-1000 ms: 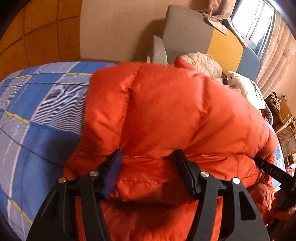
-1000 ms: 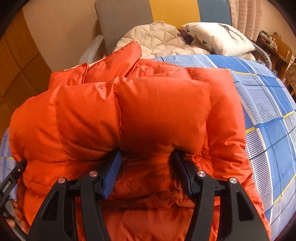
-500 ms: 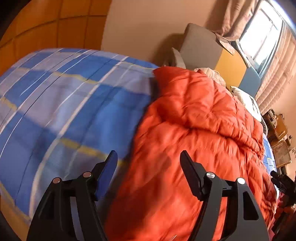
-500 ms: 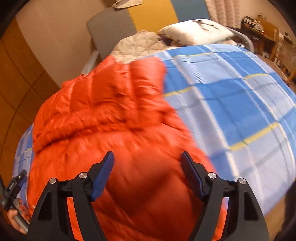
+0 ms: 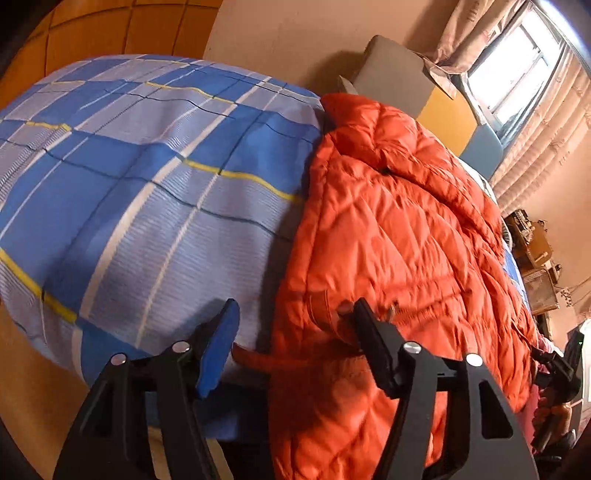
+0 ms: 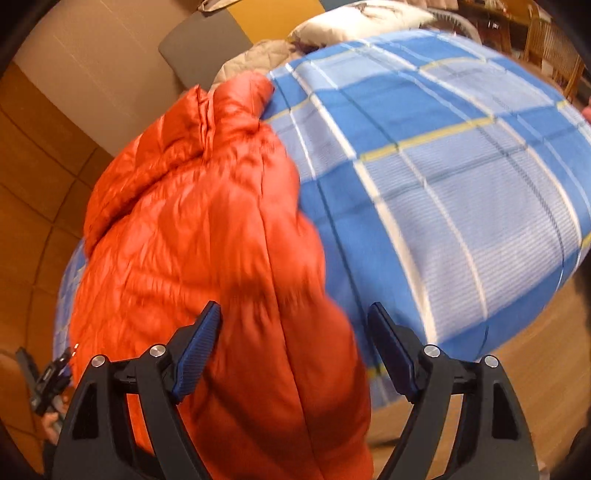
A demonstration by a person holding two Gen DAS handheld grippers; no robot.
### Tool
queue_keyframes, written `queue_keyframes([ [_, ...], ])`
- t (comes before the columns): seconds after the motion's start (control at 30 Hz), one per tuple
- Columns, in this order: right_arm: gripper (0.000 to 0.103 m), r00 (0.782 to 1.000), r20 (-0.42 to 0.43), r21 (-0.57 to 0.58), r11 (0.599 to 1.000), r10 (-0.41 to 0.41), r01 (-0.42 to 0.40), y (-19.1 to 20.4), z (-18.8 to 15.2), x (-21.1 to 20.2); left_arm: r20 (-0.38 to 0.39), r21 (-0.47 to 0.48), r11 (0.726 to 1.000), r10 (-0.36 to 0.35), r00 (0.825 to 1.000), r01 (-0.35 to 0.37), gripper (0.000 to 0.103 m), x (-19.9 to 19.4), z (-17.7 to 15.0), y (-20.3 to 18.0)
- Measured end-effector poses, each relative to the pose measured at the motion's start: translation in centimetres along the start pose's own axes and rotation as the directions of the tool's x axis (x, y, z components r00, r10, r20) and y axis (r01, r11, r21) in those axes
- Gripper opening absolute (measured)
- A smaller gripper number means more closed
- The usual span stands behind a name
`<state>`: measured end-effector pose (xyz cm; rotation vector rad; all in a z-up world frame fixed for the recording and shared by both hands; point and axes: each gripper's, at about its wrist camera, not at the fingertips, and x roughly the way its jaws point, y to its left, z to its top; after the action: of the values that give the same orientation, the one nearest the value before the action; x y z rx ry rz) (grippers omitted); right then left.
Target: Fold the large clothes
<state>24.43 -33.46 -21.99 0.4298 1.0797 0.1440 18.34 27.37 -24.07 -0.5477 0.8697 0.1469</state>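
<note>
Regrasping is the step in hand, by my reading: the jacket (image 5: pixel 399 236) lies lengthwise on the bed (image 5: pixel 155 192), its lower end draped over the near edge, and both grippers sit at that end without a firm hold.

Left gripper (image 5: pixel 295 343): jaws are closing. A cuff-like edge of the jacket and a thin orange strap lie between them. The right-hand finger touches the fabric; the blue pad (image 5: pixel 221 347) stands clear over the bedcover, so nothing is clamped yet. The tool points steeply down toward the jacket's left border, where orange meets the blue check.

Right gripper (image 6: pixel 295 350): jaws are opening and stand wide. The jacket's right flank fills the gap on the left side; bedcover shows on the right side. The blue pad (image 6: pixel 199 354) lies just beside the fabric without pressing. This tool also points steeply down. The view is blurred, so fine contact cannot be confirmed.

Each view shows the other tool held in a hand at the frame edge, so the two stand on opposite sides of the jacket.

Next move, as judged: seat both grippers on the hem corners, close fully on several layers, then lift and carry the hem toward the collar. The padded shell is slippery and springy; a shallow bite may slip.

Farther off, the collar (image 5: pixel 354 110) rests near the headboard (image 5: pixel 424 96), with a pillow (image 6: pixel 354 22) and window (image 5: pixel 517 74) beyond.
</note>
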Motion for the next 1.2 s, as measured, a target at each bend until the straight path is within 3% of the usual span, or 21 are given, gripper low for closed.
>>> queue_keyframes([
  [0.1, 0.077, 1.000, -0.025, -0.011, 1.000, 0.019, -0.019, -0.1, -1.2, 0.1, -0.014, -0.006, 1.000, -0.014, 1.000, 0.014, 0.050, -0.2, -0.6, 0.0],
  [0.27, 0.040, 0.999, -0.024, -0.080, 0.997, 0.021, -0.023, 1.0, -1.7, -0.6, -0.053, 0.013, 0.999, -0.032, 0.998, 0.033, 0.041, -0.6, -1.6, -0.3],
  [0.4, 0.020, 1.000, -0.014, -0.141, 0.990, 0.015, -0.017, 2.1, -1.7, -1.5, -0.058, 0.051, 0.995, -0.077, 0.995, 0.080, 0.011, -1.2, -2.1, -0.8],
  [0.47, 0.015, 1.000, -0.005, -0.155, 0.987, 0.030, -0.031, 2.6, -1.7, -2.4, -0.050, 0.056, 0.993, -0.098, 0.994, 0.101, 0.006, -1.9, -2.1, -0.7],
  [0.73, 0.013, 0.998, -0.006, -0.186, 0.981, 0.057, -0.057, 2.5, -2.2, -6.0, -0.050, 0.102, 0.985, -0.137, 0.989, 0.142, 0.004, -5.6, -3.1, -1.1],
  [0.97, 0.012, 0.998, -0.044, -0.190, 0.980, 0.045, -0.052, 1.8, -3.1, -6.3, -0.090, 0.091, 0.980, -0.166, 0.982, 0.174, 0.004, -7.3, -4.9, -0.2],
  [1.2, 0.011, 0.996, 0.002, -0.220, 0.972, 0.089, -0.087, 3.3, -1.8, -7.1, -0.042, 0.116, 0.963, -0.239, 0.970, 0.243, 0.003, -8.3, -3.0, -0.9],
])
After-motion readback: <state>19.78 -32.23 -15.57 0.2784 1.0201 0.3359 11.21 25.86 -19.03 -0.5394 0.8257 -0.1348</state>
